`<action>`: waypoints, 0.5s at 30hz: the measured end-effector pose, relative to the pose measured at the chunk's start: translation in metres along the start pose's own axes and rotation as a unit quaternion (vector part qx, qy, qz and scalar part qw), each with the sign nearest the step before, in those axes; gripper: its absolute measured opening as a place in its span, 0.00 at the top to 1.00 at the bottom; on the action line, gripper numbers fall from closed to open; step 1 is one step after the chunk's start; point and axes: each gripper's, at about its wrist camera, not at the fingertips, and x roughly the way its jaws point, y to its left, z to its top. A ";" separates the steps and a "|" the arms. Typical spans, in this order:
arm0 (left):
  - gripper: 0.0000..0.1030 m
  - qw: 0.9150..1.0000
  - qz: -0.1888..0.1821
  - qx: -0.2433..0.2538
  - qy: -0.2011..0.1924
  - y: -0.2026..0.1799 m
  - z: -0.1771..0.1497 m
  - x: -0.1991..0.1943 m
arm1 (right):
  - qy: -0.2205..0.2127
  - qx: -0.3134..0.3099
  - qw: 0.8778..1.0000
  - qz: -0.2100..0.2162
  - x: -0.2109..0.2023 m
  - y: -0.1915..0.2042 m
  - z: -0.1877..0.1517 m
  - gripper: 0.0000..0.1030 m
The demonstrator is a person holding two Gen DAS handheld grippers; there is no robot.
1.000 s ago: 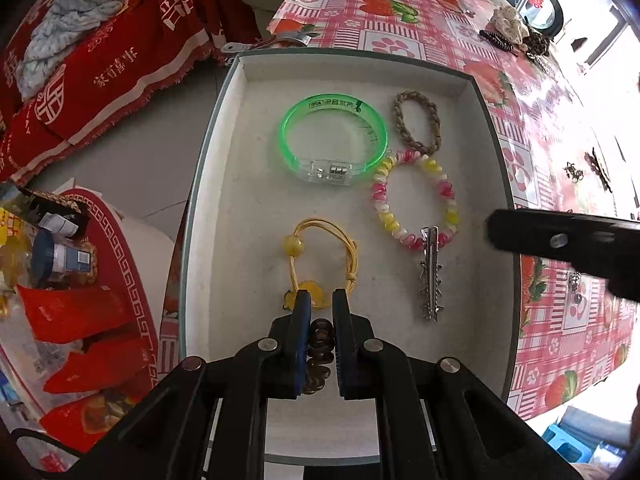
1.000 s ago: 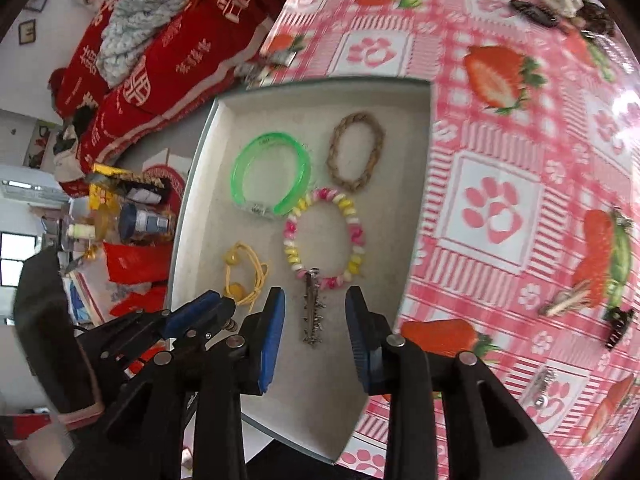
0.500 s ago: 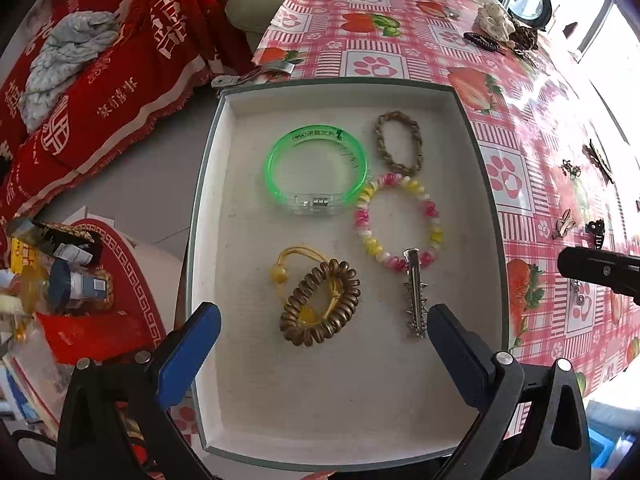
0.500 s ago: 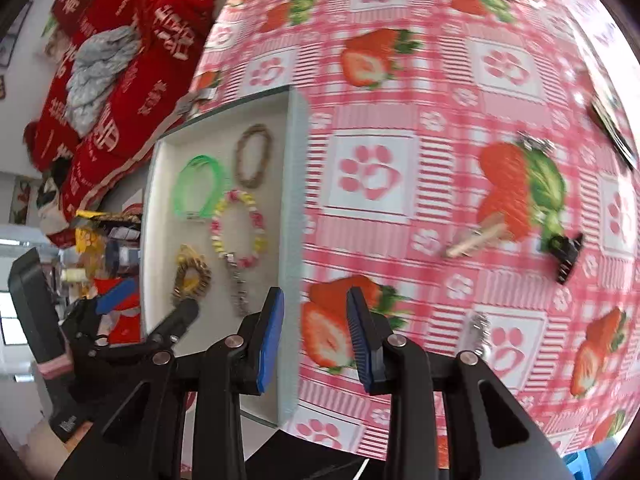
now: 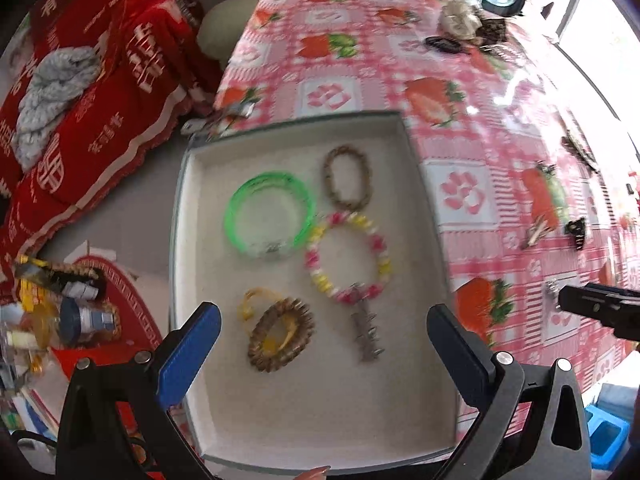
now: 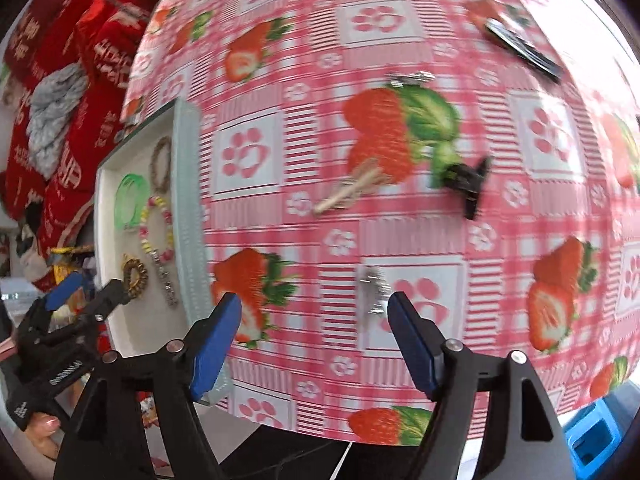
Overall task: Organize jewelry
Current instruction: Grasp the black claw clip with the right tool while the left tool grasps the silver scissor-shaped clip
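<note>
- Left tongs [image 5: 320,344]: wide open, nothing between the blue pads, hanging over the near half of the tray [image 5: 320,420].
- Tray: pale inside, sitting at the table's edge, at 9 o'clock from the pink strawberry cloth [image 5: 460,168].
- In the tray, at 11 o'clock: a green bangle [image 5: 269,211].
- Just at 3 o'clock of the bangle: a brown braided ring [image 5: 347,178].
- In the middle: a pink, yellow and white bead bracelet [image 5: 347,258], touching the bangle.
- At the bracelet's 6 o'clock: a spiky silver clip [image 5: 366,332], its top end touching the beads.
- At 7 o'clock in the tray: a brown coil band [image 5: 280,338] lying on top of a yellow cord bracelet [image 5: 256,304].
- Right tongs [image 6: 314,340]: jaws opening, nothing between them, over the cloth and well apart from the tray.
- Close to the right pad of those tongs: a small silver clip [image 6: 374,290] on the cloth.
- Farther up, at 12 o'clock: a wooden clip [image 6: 348,192] and a black claw clip [image 6: 470,180], near each other on a strawberry print.
- At 1 o'clock, far off: a long black clip [image 6: 520,50], blurry.
- On the floor at 9 o'clock: red cloth with white letters [image 5: 92,120].
</note>
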 end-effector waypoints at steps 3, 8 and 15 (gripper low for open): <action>0.00 1.000 -0.008 0.017 -0.009 -0.018 0.011 -0.005 | -0.004 0.020 1.000 -0.007 -0.004 -0.017 -0.001 0.24; 0.00 0.998 -0.024 0.051 -0.011 -0.049 0.023 -0.005 | -0.015 0.050 0.998 -0.020 -0.012 -0.048 0.003 0.24; 0.00 0.994 -0.041 0.099 -0.014 -0.088 0.036 -0.002 | -0.029 0.077 0.996 -0.029 -0.017 -0.075 0.013 0.24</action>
